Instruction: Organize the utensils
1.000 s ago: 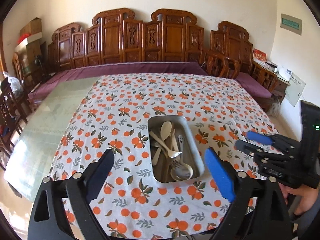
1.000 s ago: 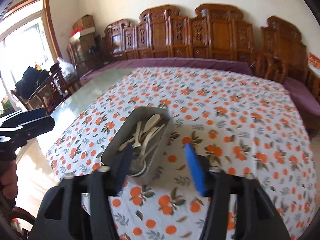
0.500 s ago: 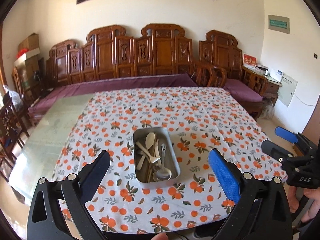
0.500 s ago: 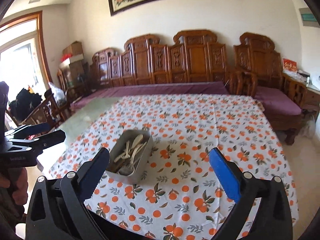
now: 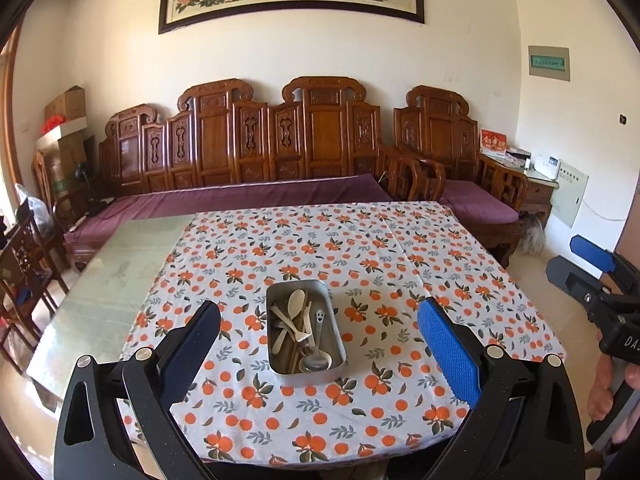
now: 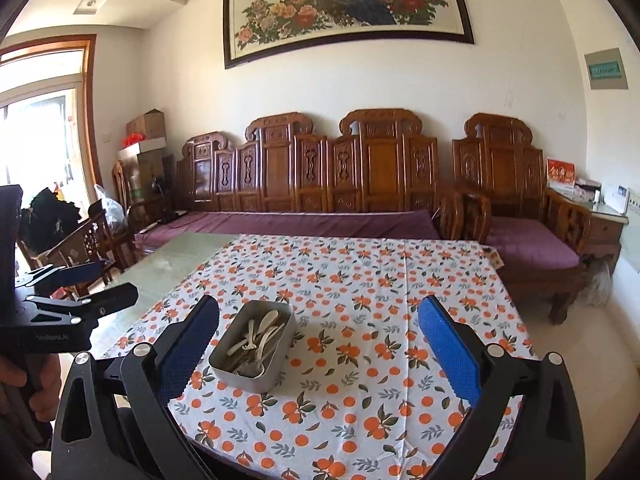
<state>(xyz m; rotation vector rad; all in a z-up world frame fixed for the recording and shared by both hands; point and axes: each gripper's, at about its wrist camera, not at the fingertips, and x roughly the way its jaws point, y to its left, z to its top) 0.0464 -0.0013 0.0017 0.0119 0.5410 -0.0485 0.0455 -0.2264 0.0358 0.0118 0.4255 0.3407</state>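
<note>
Both grippers' fingers, left and right, gape empty; reaching in could tip the centre-frame tin of spoons.

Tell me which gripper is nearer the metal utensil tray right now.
Left, slightly. The left gripper faces the tray head-on from the table's near edge; the right gripper sits off to its right, both open and clear of it.

A home living room: carved wooden sofa, framed flower painting.
</note>
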